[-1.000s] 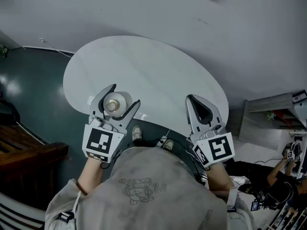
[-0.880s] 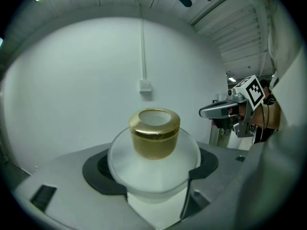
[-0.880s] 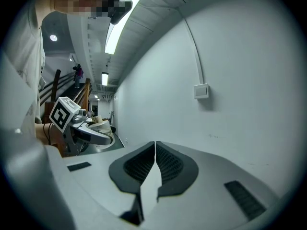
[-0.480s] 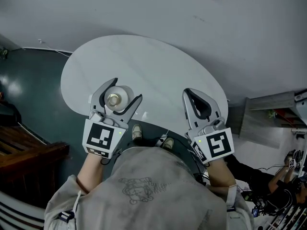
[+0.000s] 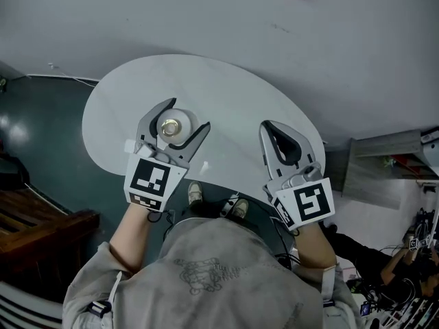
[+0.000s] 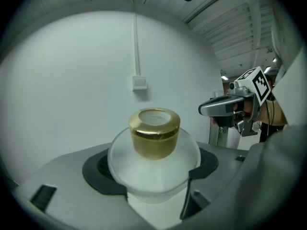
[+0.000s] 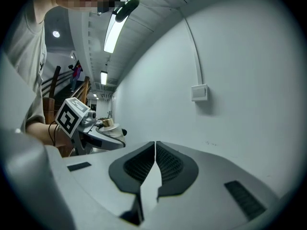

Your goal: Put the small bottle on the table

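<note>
A small frosted bottle [image 5: 173,125] with a gold cap stands upright between the jaws of my left gripper [image 5: 184,118], which is shut on it. It is over the near left part of the round white table [image 5: 233,94]; whether its base touches the top is hidden. In the left gripper view the bottle [image 6: 153,150] fills the gap between the dark pads. My right gripper [image 5: 270,129] hangs over the table's near right edge, shut, with nothing in it; its pads meet [image 7: 155,153]. From there the left gripper [image 7: 103,134] and the bottle [image 7: 108,123] show at the left.
A grey wall with a switch box [image 6: 139,83] rises behind the table. The person's shoes [image 5: 195,192] and cables lie under the near edge. Dark wooden steps [image 5: 34,218] stand at the left, a grey shelf [image 5: 384,163] at the right.
My left gripper has carried the bottle forward, farther in over the table top. The right gripper has shifted only slightly to the left and stays shut.
</note>
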